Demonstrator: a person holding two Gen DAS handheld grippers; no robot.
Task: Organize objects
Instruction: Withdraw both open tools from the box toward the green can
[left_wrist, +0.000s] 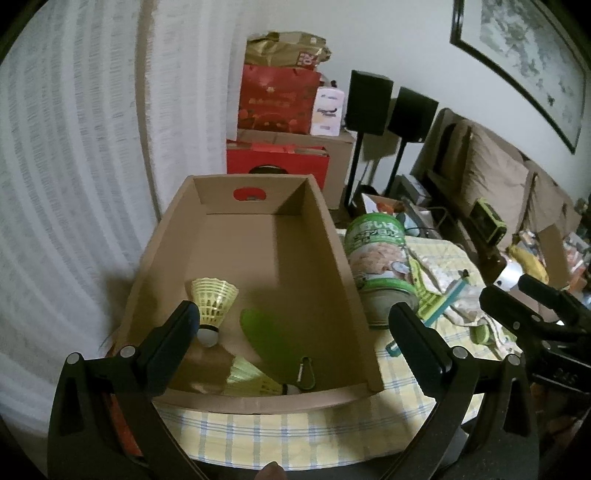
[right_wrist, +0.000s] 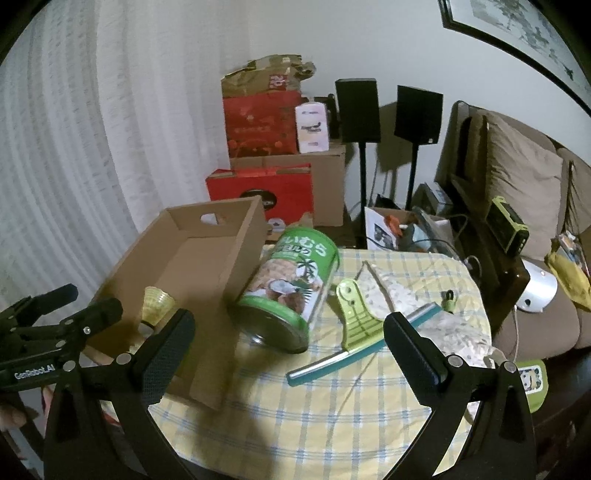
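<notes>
Squeegee (right_wrist: 354, 332) lies between right gripper's (right_wrist: 291, 343) open jaws.

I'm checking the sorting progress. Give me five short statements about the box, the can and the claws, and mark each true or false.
1. Two yellow shuttlecocks lie in the cardboard box. True.
2. The green can stands upright inside the box. False: it lies on its side on the checked tablecloth, beside the box.
3. The left claw grips a shuttlecock. False: it is open and holds nothing.
4. The right claw is open. True.
5. The green squeegee lies on the tablecloth. True.
</notes>
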